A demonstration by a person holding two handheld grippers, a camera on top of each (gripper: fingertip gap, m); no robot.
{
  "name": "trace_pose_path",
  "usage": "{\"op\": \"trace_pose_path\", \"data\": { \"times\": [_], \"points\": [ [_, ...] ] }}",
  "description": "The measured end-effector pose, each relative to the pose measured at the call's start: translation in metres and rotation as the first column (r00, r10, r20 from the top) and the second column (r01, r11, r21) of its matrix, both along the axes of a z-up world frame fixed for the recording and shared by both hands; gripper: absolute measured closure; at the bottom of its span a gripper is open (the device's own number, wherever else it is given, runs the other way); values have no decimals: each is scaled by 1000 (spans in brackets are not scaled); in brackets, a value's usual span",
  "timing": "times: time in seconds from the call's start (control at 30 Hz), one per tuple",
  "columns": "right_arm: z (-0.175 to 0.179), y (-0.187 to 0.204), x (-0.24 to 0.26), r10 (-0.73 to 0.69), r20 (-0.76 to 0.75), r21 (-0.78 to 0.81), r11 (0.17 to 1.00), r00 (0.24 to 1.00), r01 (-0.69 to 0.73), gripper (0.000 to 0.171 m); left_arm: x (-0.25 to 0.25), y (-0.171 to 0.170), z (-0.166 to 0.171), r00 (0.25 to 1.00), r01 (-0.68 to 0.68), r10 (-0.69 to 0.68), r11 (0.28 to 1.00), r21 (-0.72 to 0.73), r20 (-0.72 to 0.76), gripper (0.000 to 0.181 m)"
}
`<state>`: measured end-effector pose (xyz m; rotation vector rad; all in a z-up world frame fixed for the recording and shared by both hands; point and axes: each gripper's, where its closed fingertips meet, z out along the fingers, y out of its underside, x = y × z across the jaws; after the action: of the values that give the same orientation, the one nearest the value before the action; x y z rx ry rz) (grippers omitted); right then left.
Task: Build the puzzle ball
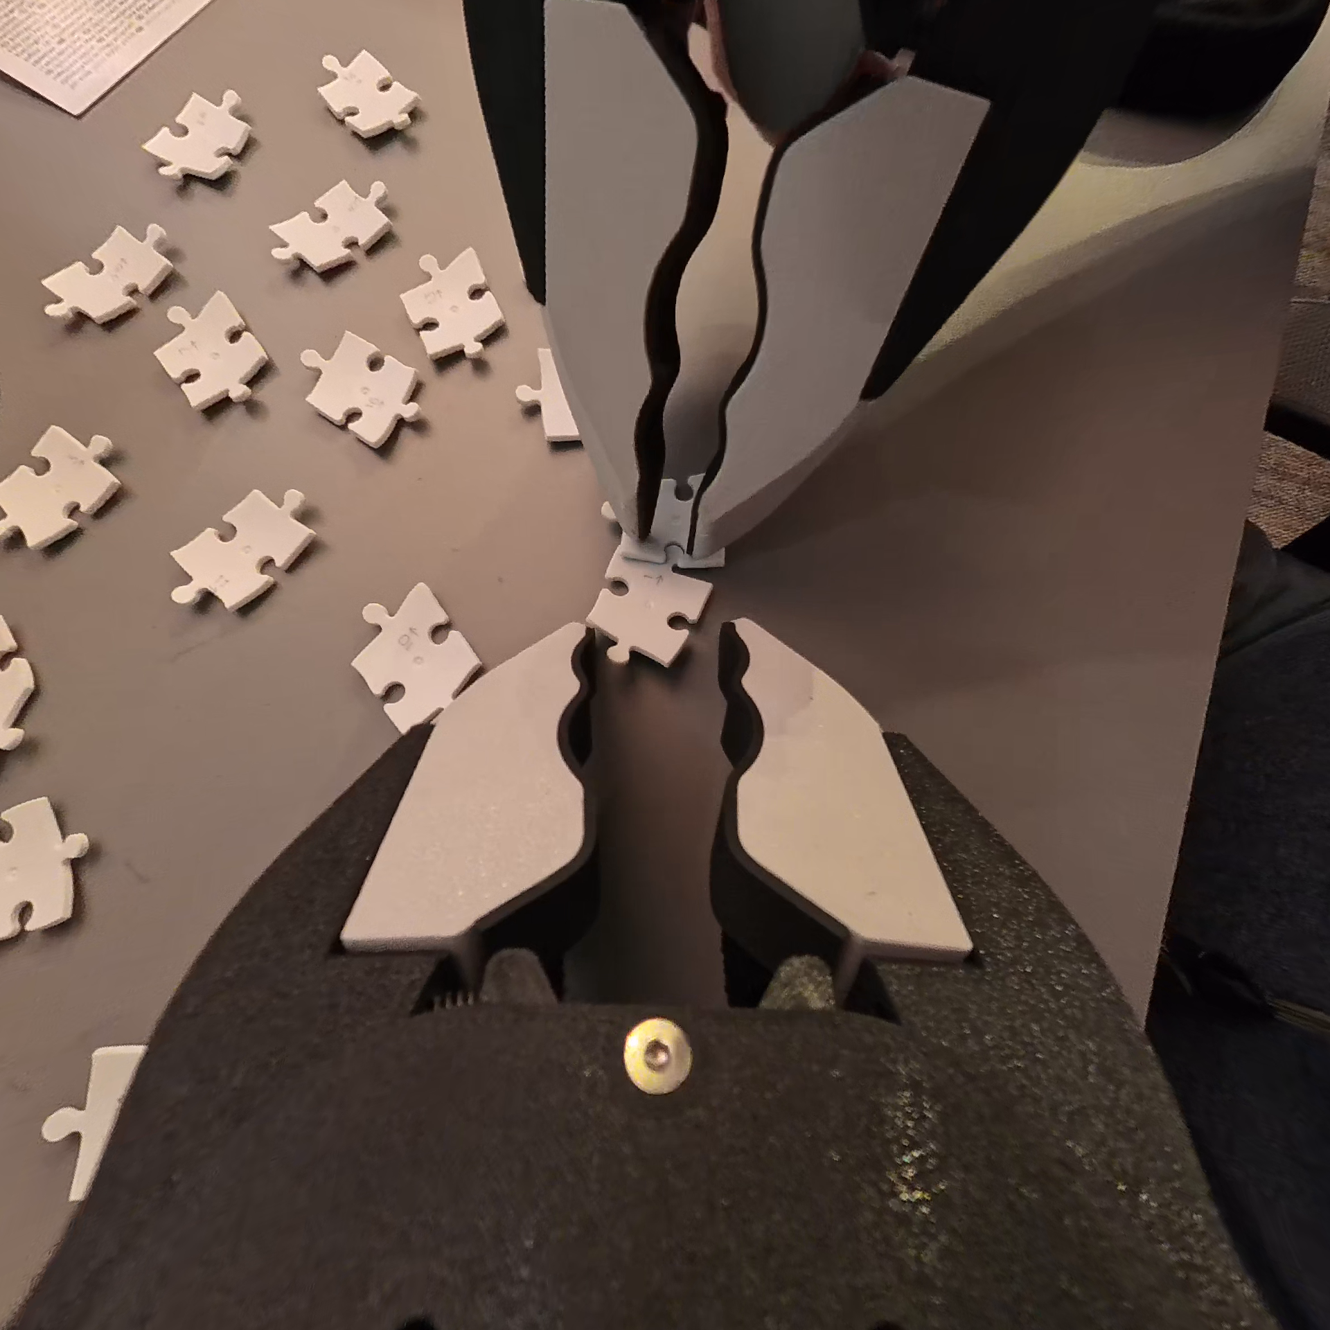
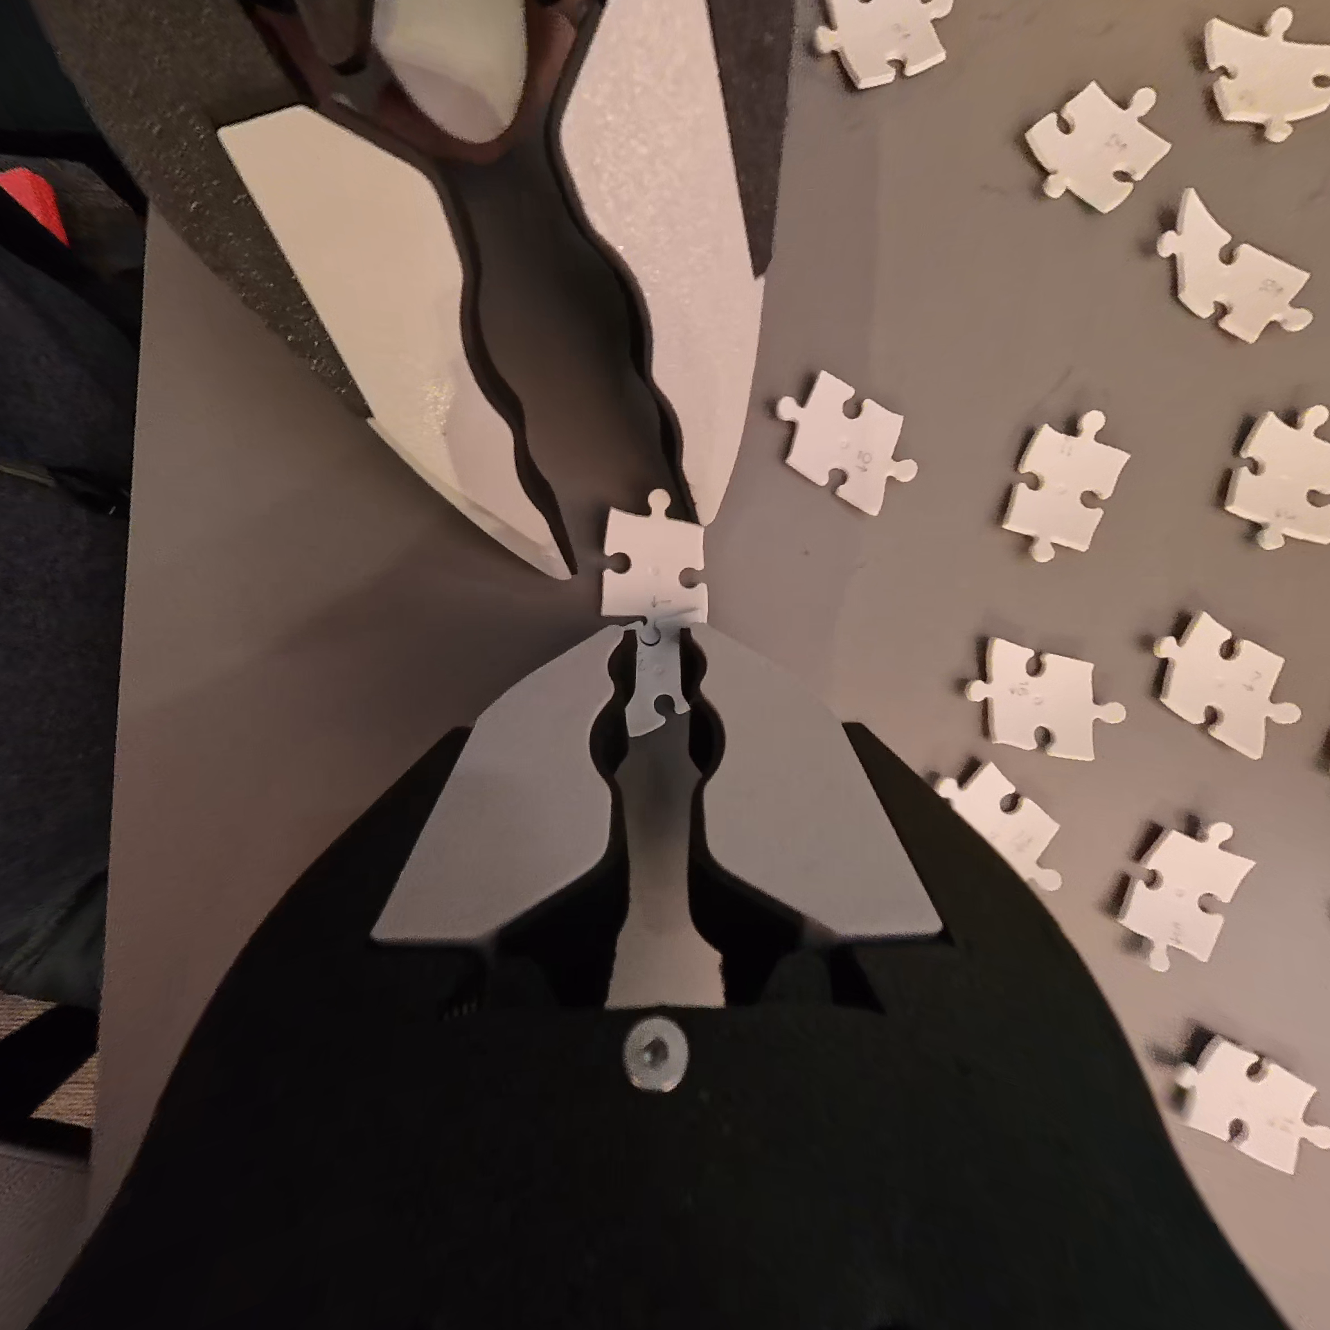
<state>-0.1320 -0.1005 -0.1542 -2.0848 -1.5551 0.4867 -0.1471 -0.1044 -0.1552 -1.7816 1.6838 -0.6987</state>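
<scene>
Your right tongs (image 2: 653, 633) are closed on a white puzzle piece (image 2: 656, 684), pinching it at the tips. Its edge meets a 2nd piece (image 2: 653, 565) lying flat on the grey table (image 2: 360, 648), tab into notch. Your left tongs (image 1: 658, 630) stand apart, gripping nothing, 1 fingertip (image 1: 576, 637) touching that flat piece's corner. Loose pieces (image 1: 216, 353) lie scattered across the table to your left, with a printed sheet (image 1: 93, 43) at the far corner.

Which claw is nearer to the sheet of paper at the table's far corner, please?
Right. The right claw reaches in from the side of the paper; the left claw sits farther back.
</scene>
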Motion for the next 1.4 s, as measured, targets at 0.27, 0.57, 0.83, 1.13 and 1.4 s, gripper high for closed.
{"op": "trace_pose_path", "data": {
  "times": [0.27,0.57,0.83,1.13,1.4],
  "points": [
    [0,-1,-1,-42,-7,-6,999,999,42,158,-2,-3,-2,999,-24,24,1000,16,-32,150],
    [0,-1,-1,-119,29,51,992,992,118,158,-2,-5,-1,997,-75,74,997,-26,-24,149],
    [-1,-1,0,-208,49,28,978,977,207,158,-3,-7,-1,996,-80,80,997,-11,-25,149],
    [-1,-1,-2,-159,88,9,987,983,159,159,-1,-4,2,995,-97,97,994,-40,3,148],
    [-2,-3,-3,-122,153,-67,989,981,134,164,-4,-7,1,996,-94,95,994,-53,3,149]
  ]
}}
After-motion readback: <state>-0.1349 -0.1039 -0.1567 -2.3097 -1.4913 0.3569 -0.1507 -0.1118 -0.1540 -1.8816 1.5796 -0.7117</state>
